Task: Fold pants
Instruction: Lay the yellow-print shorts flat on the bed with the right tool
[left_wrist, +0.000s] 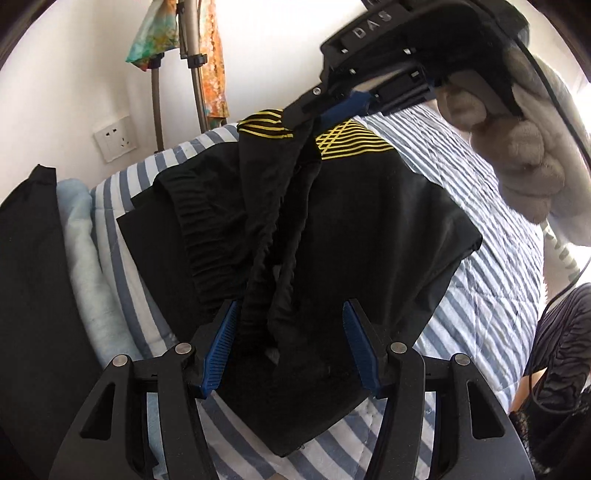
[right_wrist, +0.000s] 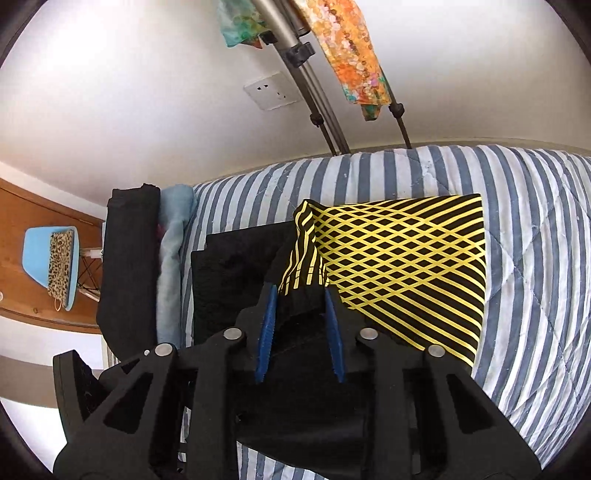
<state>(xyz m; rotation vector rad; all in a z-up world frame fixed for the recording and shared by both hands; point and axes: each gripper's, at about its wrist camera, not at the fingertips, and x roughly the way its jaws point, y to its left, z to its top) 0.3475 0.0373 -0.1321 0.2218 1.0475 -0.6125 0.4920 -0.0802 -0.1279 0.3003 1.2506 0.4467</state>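
Black pants (left_wrist: 369, 229) with yellow-patterned panels lie partly folded on the striped bed (left_wrist: 491, 258). In the left wrist view, my left gripper (left_wrist: 291, 314) stands open, its blue pads on either side of a bunched ridge of black fabric. My right gripper (left_wrist: 332, 110) shows at the top, held by a gloved hand, shut on the yellow-striped part of the pants. In the right wrist view, my right gripper (right_wrist: 300, 295) pinches a raised fold of the pants (right_wrist: 303, 236) next to the yellow lattice panel (right_wrist: 406, 266).
A black folded garment (right_wrist: 125, 266) and a light blue towel (right_wrist: 173, 251) lie at the bed's left side. Tripod legs (right_wrist: 317, 103) with colourful cloth stand against the white wall. A blue chair (right_wrist: 48, 254) stands beyond the bed.
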